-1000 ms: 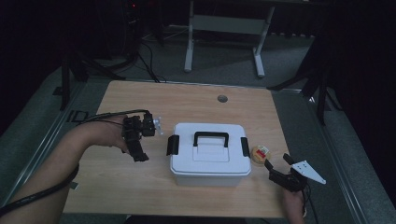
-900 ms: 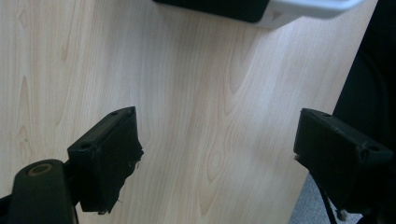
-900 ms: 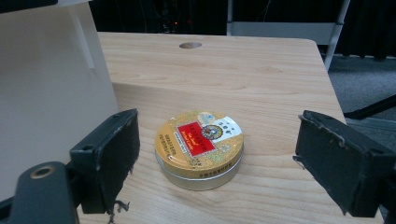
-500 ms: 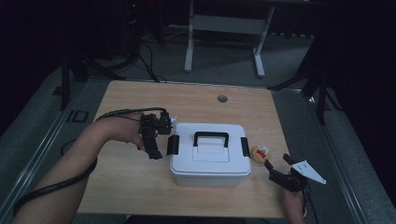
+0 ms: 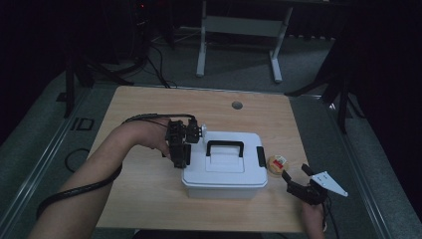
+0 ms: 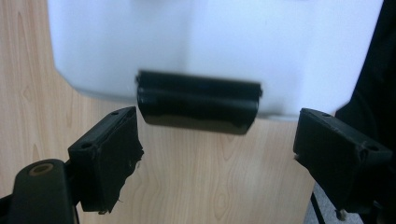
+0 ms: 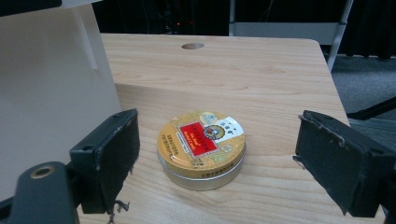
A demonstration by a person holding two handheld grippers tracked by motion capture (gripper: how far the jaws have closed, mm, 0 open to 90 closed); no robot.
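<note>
At frame centre on the table (image 5: 149, 199), the white box (image 5: 224, 172) looks rigid, smooth and light; its black side latch (image 6: 198, 102), between the open left hand-held gripper (image 6: 217, 154) jaws, is the hold, the right hand-held gripper (image 7: 217, 163) gaping around the tin (image 7: 201, 148).

My left gripper (image 5: 182, 154): black body, black cable trailing along my bare forearm, flat black jaws with worn, frayed padding and a brass-coloured pivot ring. My right gripper (image 5: 297, 181): same black build, grey three-cornered plate on top, pads chipped at the edges.
</note>
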